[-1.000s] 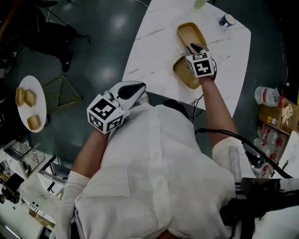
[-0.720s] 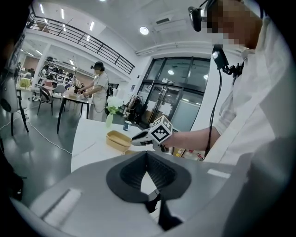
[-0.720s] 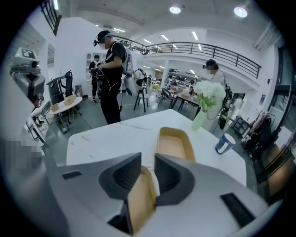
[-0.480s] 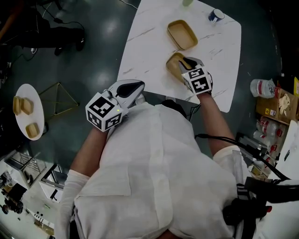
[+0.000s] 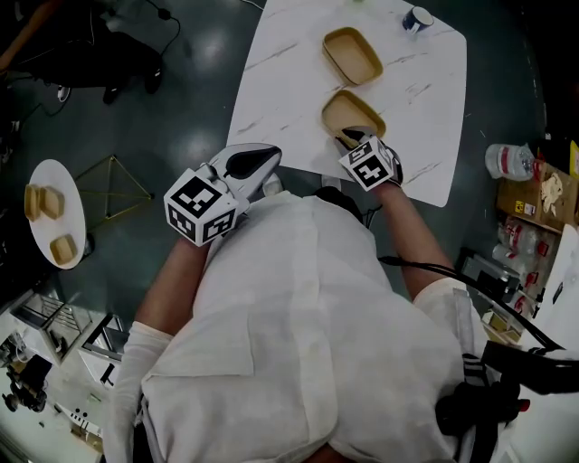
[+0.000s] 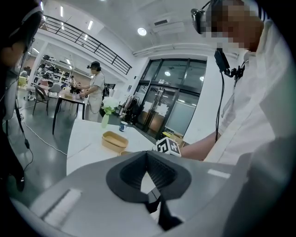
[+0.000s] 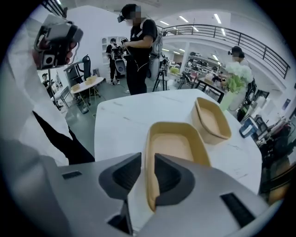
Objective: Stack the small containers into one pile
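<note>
Pulled near container (image 7: pixel 173 148) back toward the front edge of the desk (image 7: pixel 125 120) since a second ago, leaving far container (image 7: pixel 210 119) well apart.

Pinched by right gripper (image 7: pixel 148 173) at the near end of one long wall, fingers (image 7: pixel 125 173) closed across the rim, one inside and one outside. Left gripper (image 6: pixel 148 178) closed on nothing, held off the desk beside the chest. Probably light, thin-walled and a little flexible, so liable to tilt from a one-sided pinch; best lifted level and lowered squarely into the far container.

On the counter (image 5: pixel 280 90), the near container (image 5: pixel 353 113) lies just before the far container (image 5: pixel 352 56); a cup (image 5: pixel 417 18) stands behind, rightward
</note>
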The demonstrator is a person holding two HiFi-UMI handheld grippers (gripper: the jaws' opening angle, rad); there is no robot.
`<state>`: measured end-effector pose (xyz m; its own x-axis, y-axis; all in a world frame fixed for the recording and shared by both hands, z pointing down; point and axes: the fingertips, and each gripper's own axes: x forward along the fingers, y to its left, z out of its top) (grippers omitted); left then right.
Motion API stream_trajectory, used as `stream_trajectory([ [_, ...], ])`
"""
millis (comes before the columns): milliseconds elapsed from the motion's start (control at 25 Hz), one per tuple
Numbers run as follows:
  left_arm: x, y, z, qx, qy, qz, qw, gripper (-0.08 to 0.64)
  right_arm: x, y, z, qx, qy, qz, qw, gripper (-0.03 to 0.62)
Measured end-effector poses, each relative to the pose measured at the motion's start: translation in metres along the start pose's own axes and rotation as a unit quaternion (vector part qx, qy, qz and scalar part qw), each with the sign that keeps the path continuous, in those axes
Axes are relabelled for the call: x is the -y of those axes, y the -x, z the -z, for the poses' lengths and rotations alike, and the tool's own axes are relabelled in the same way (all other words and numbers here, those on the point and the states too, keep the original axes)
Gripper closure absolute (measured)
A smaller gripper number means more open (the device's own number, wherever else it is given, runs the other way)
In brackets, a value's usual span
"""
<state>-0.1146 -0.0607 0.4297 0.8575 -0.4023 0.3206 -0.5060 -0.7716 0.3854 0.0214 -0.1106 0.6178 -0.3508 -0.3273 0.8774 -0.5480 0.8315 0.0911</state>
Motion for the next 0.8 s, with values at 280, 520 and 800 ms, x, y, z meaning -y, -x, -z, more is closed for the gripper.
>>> stream_trajectory([
  [280,-0.004,0.010,0.008,-0.001,0.006,-0.008,1.0000,0.552,-0.005,-0.010,0.009,-0.015,-0.001,0.003,1.000,0.541],
  [520,-0.007,0.013,0.009,0.004,0.010,-0.012,0.9999,0.552,-0.008,-0.007,0.011,-0.020,0.006,0.004,1.000,0.565],
  [800,-0.010,0.014,0.005,0.009,0.011,-0.010,0.9998,0.552,-0.006,0.015,0.007,-0.012,0.004,0.024,1.000,0.574],
])
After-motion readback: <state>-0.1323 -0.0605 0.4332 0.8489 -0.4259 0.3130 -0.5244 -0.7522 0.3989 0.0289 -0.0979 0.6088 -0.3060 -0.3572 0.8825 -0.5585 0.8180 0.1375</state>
